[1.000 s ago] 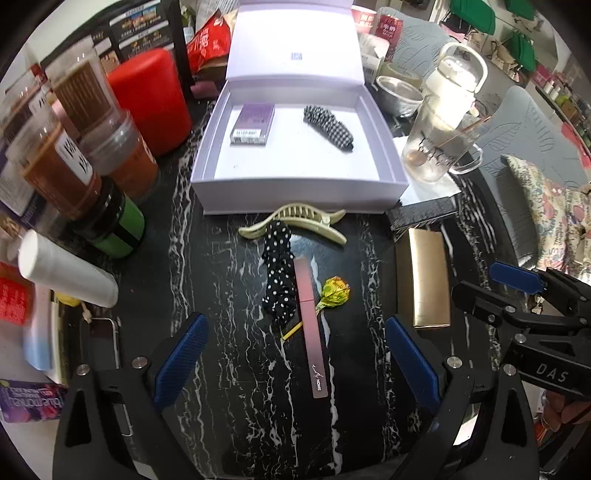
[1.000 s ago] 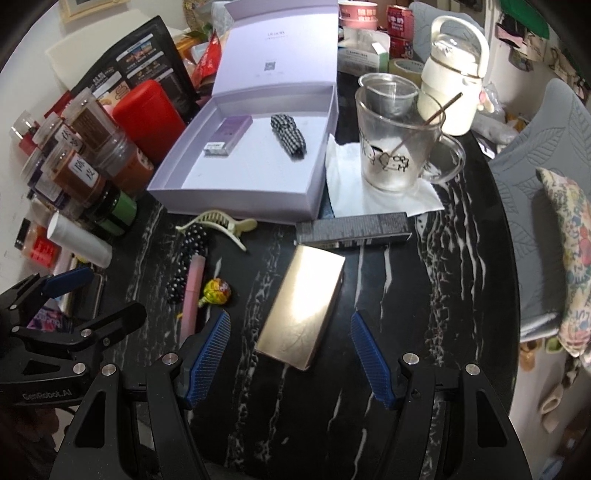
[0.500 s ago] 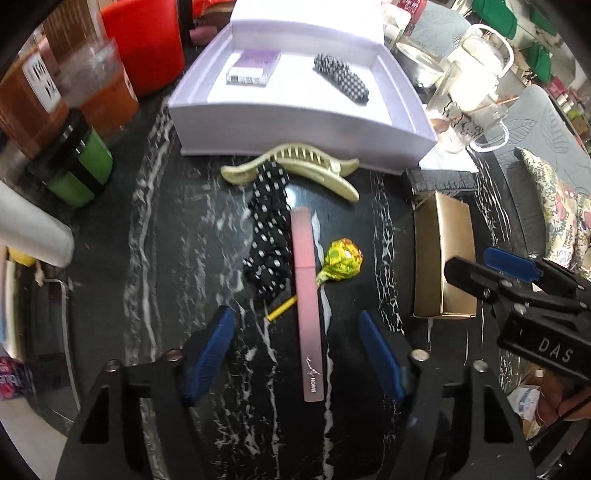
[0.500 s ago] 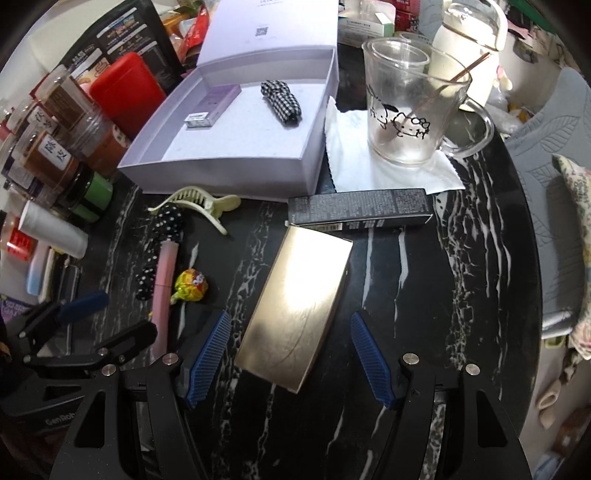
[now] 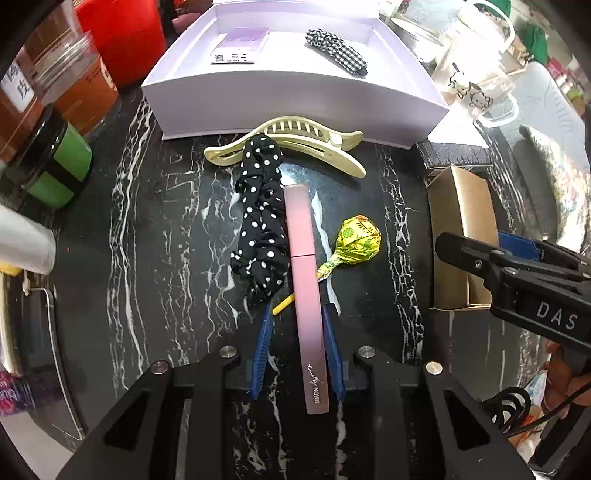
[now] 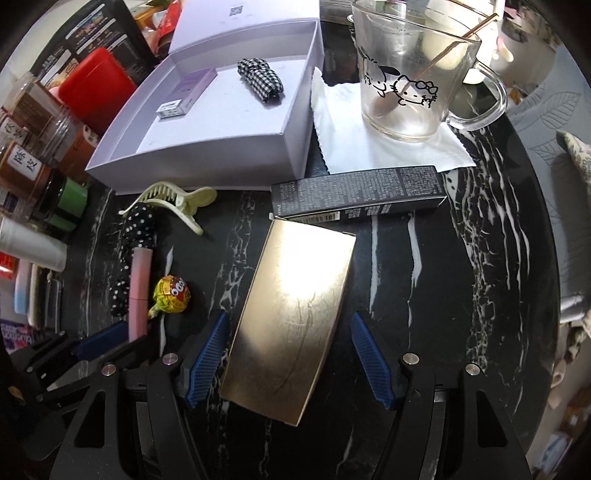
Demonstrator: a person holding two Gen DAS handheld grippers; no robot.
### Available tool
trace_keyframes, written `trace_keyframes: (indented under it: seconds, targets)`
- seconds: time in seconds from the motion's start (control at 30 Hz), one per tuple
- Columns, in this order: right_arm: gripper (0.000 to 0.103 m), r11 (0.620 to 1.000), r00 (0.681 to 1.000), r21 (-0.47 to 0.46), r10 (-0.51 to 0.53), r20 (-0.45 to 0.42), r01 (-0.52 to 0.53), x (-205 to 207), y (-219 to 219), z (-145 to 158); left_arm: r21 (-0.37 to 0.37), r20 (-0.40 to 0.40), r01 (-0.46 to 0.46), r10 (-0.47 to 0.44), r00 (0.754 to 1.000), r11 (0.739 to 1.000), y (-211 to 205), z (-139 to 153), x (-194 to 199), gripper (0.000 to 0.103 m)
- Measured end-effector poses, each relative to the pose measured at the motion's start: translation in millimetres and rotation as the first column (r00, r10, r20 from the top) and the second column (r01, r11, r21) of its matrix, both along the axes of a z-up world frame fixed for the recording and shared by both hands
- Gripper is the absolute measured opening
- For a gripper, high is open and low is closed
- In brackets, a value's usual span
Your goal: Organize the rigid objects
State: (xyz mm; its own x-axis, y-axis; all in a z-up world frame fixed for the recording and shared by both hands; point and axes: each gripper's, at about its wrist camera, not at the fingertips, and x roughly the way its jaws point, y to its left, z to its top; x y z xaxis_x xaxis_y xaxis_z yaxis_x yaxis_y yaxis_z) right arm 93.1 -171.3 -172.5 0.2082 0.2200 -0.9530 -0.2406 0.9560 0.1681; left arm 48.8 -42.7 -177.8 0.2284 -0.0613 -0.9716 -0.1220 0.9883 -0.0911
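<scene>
A long pink tube point(image 5: 306, 288) lies on the black marble table, and my left gripper point(image 5: 297, 314) is shut on its near half. The tube also shows in the right wrist view point(image 6: 138, 288). A gold box point(image 6: 291, 325) lies between the open fingers of my right gripper point(image 6: 290, 325), which straddles its near end without touching. A black dotted scrunchie point(image 5: 260, 225), a cream hair claw point(image 5: 291, 140) and a yellow lollipop point(image 5: 354, 243) lie around the tube. An open lilac box point(image 5: 295, 88) holds a purple carton point(image 5: 240, 50) and a checked scrunchie point(image 5: 336, 50).
A long black carton point(image 6: 358, 194) lies beyond the gold box. A glass mug point(image 6: 410, 77) stands on a white napkin point(image 6: 388, 147) at the back right. Jars point(image 5: 55, 162) and a red canister point(image 5: 122, 33) crowd the left side.
My left gripper moved forward and down and closed on the pink tube. My right gripper moved forward until its open fingers flank the gold box.
</scene>
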Motion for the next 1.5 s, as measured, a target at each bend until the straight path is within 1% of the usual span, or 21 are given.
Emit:
trace_keyframes:
  seconds: [0.03,0.07,0.13,0.2,0.23,0.37,0.43,0.7,0.8,1.03,1.2,1.5]
  targets:
    - [0.069,1.0,1.0,-0.002,-0.001,-0.002,0.001,0.7,0.3,-1.2,0.002,0.001,0.001,-0.001,1.0,1.0,-0.7,-0.1,1.3,0.02]
    - [0.068,1.0,1.0,-0.005,-0.003,-0.005,0.003,1.4,0.4,-2.6,-0.001,-0.003,0.001,-0.001,1.0,1.0,-1.4,-0.7,2.9,0.013]
    - [0.058,1.0,1.0,0.006,-0.003,-0.018,0.003,2.2,0.3,-5.6,-0.001,-0.007,0.001,-0.001,1.0,1.0,-1.9,-0.9,4.3,0.013]
    - [0.055,1.0,1.0,0.027,-0.006,-0.02,0.006,2.3,2.1,-7.2,-0.004,-0.009,-0.001,0.001,1.0,1.0,-1.4,-1.0,4.8,0.013]
    - [0.051,1.0,1.0,0.029,-0.006,-0.015,0.007,1.3,2.6,-7.1,-0.008,-0.01,-0.004,0.004,1.0,1.0,-0.5,-1.5,4.9,0.013]
    - [0.046,1.0,1.0,0.006,0.007,0.006,-0.007,-2.1,5.6,-4.7,-0.039,-0.015,-0.021,0.02,1.0,0.999,9.8,-0.1,0.3,0.013]
    - [0.045,1.0,1.0,0.004,0.006,0.012,-0.006,-4.2,6.1,-4.4,-0.041,-0.013,-0.023,0.023,1.0,0.999,12.0,1.7,-3.4,0.013]
    - [0.044,1.0,1.0,0.007,0.005,0.003,-0.005,-17.5,-2.2,-0.8,-0.034,0.004,-0.005,0.005,1.0,0.999,11.5,11.8,-15.0,0.013]
    - [0.044,1.0,1.0,0.003,0.009,-0.003,-0.009,-23.9,-3.4,0.7,-0.019,0.008,0.006,-0.006,1.0,1.0,10.1,15.2,-19.3,0.013]
    - [0.044,1.0,1.0,0.007,0.016,-0.012,-0.016,-41.0,-6.5,9.2,-0.027,0.0,0.017,-0.017,1.0,1.0,5.8,23.2,-24.1,0.013]
    - [0.044,0.999,1.0,0.026,0.019,-0.02,-0.019,-49.9,-9.1,20.9,-0.024,0.015,0.024,-0.023,1.0,0.999,4.2,40.2,-28.1,0.013]
    - [0.044,0.997,0.999,0.051,0.049,-0.005,-0.049,-67.3,-14.4,51.3,-0.01,0.055,0.053,-0.052,0.997,0.999,-4.4,77.0,-33.9,0.013]
